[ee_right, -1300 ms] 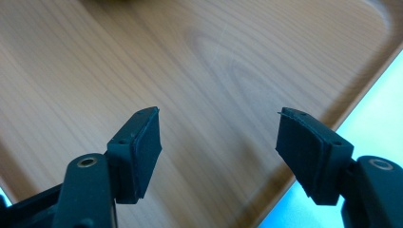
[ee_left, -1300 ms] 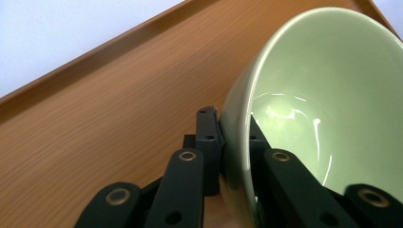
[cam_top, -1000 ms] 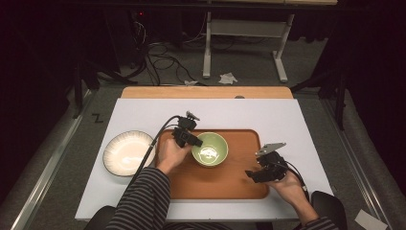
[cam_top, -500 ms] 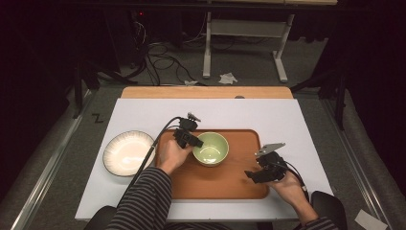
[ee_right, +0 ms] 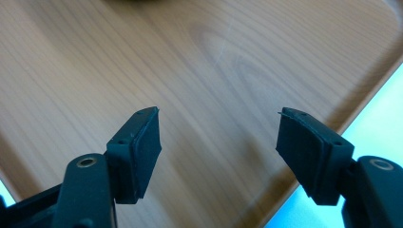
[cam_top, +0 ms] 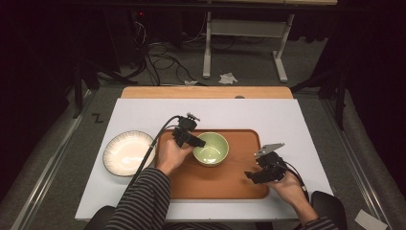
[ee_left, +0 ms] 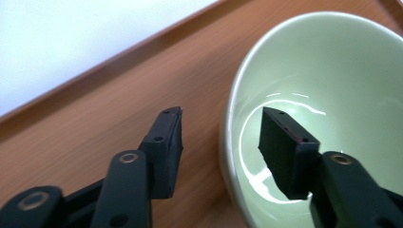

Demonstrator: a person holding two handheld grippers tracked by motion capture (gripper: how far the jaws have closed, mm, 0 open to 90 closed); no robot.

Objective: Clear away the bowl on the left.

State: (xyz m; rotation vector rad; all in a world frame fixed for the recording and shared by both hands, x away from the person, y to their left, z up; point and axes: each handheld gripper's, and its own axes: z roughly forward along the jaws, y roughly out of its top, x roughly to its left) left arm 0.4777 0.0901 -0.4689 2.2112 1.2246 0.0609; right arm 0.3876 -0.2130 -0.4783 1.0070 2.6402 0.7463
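The green bowl (cam_top: 211, 149) sat upright on the wooden tray (cam_top: 239, 189), left of its centre, with nothing visible inside. The left gripper (ee_left: 221, 130) straddled the bowl's near rim, one jaw inside the bowl and one outside; its jaws had just been opening, and the pads stood clear of the rim, so the bowl was let go. I judged the placing on the tray complete. Compared with a second before, the bowl lay in the same spot and neither hand had shifted; only the left jaws had parted. The right gripper (ee_right: 218, 137) hovered with jaws wide and empty over the tray's right corner. A white plate (cam_top: 125, 153) rested on the table (cam_top: 287, 115) beside the tray.
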